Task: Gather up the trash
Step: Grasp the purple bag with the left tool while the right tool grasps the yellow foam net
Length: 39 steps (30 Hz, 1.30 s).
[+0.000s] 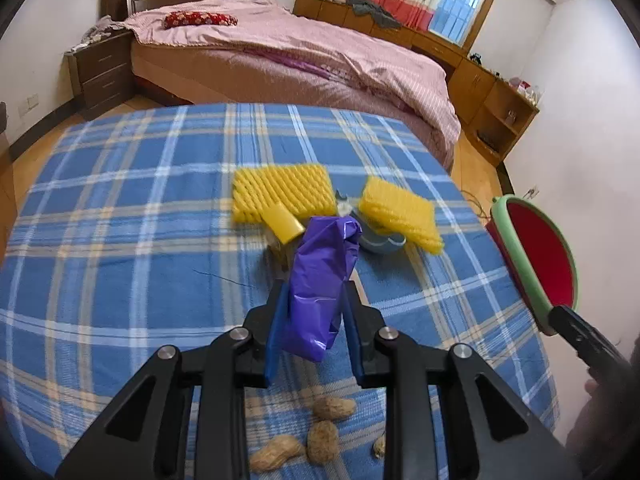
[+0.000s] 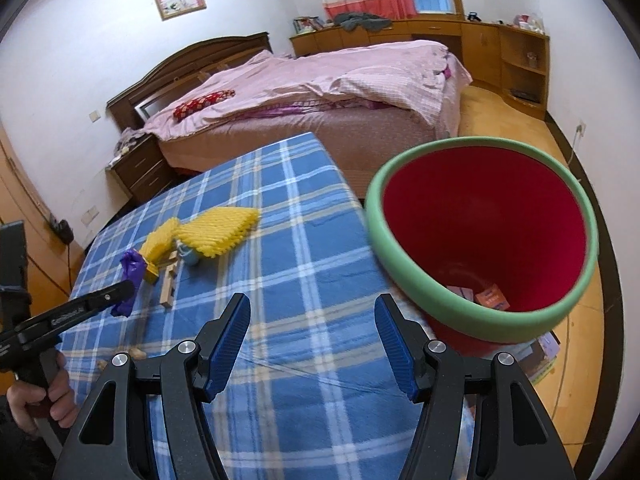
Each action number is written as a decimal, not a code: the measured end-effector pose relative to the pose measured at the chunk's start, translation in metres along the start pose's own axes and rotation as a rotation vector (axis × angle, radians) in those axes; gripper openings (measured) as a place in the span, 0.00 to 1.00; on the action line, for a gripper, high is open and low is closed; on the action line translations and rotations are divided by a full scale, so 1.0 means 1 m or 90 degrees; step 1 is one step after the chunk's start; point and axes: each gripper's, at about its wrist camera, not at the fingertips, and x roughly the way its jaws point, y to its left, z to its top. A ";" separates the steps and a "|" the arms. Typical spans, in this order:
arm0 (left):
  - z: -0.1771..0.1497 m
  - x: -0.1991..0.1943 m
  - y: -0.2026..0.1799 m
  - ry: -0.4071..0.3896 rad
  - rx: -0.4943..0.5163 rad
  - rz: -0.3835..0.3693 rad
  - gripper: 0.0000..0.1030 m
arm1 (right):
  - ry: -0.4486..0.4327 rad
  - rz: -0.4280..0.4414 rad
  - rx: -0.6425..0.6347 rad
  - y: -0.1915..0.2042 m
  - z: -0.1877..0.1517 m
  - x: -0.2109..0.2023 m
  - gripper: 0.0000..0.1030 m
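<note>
My left gripper [image 1: 314, 292] is shut on a crumpled purple plastic bag [image 1: 320, 280] and holds it above the blue plaid table [image 1: 120, 240]. The bag also shows in the right wrist view [image 2: 130, 276], at the left gripper's tip. My right gripper [image 2: 312, 312] is open and empty over the table's right edge. The red bin with a green rim [image 2: 484, 248] stands tilted just right of it, with some paper scraps inside. The bin also shows at the right edge of the left wrist view [image 1: 536, 256].
Two yellow foam nets [image 1: 284, 192] [image 1: 400, 212], a yellow piece [image 1: 284, 224], a small blue cup [image 1: 380, 242] and wooden pieces [image 2: 168, 284] lie mid-table. Several peanuts [image 1: 320, 436] lie near the front. A pink bed [image 1: 300, 60] and wooden cabinets [image 1: 480, 80] stand behind.
</note>
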 end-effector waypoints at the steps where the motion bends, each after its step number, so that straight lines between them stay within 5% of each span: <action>1: 0.002 -0.004 0.001 -0.007 -0.002 0.001 0.26 | 0.001 0.003 -0.002 0.002 0.002 0.002 0.64; 16: 0.028 -0.008 0.059 -0.054 -0.074 0.115 0.26 | 0.025 0.034 -0.064 0.064 0.040 0.059 0.64; 32: 0.022 0.017 0.082 -0.037 -0.097 0.113 0.26 | 0.085 0.007 -0.083 0.087 0.052 0.132 0.63; 35: 0.022 0.017 0.082 -0.035 -0.095 0.107 0.26 | 0.096 0.001 -0.088 0.090 0.051 0.140 0.51; 39: 0.022 0.017 0.080 -0.035 -0.093 0.103 0.26 | 0.092 -0.004 -0.099 0.093 0.050 0.141 0.45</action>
